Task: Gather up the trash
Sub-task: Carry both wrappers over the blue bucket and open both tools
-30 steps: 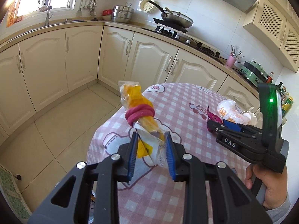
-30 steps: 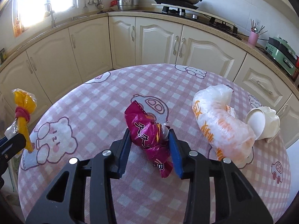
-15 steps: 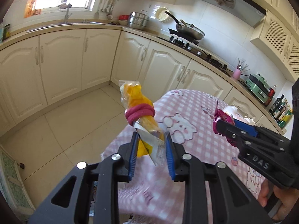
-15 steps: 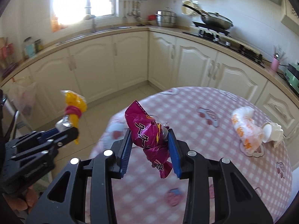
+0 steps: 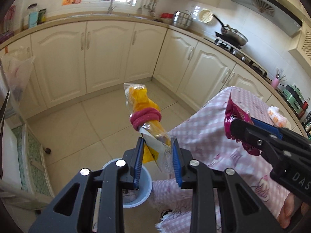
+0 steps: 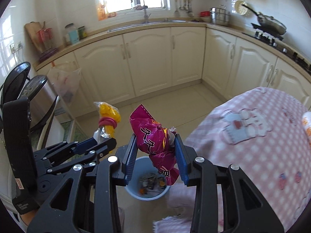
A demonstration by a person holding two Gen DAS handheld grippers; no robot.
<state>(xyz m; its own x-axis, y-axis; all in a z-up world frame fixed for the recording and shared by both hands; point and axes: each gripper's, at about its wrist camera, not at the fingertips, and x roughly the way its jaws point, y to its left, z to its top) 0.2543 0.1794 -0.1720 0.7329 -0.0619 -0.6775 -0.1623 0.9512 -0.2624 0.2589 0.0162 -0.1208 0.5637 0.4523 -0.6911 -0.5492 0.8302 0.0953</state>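
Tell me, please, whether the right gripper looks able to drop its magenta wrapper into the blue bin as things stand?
Probably yes. The right gripper holds the magenta wrapper almost directly above the open blue bin, with nothing between them. The left gripper sits off to one side.

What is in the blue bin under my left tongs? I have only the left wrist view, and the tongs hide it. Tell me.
Observer: The right wrist view looks down into the blue bin. A few small scraps lie on its bottom.
Operator: Report where the magenta wrapper hangs against that bin.
Observer: The magenta wrapper is clamped in the right tongs. In that view, its lower end shows in front of the bin's opening.
Operator: Give me the left tongs from that side.
Observer: There the left tongs hold the yellow bag to the left of the bin's opening, not in front of it.
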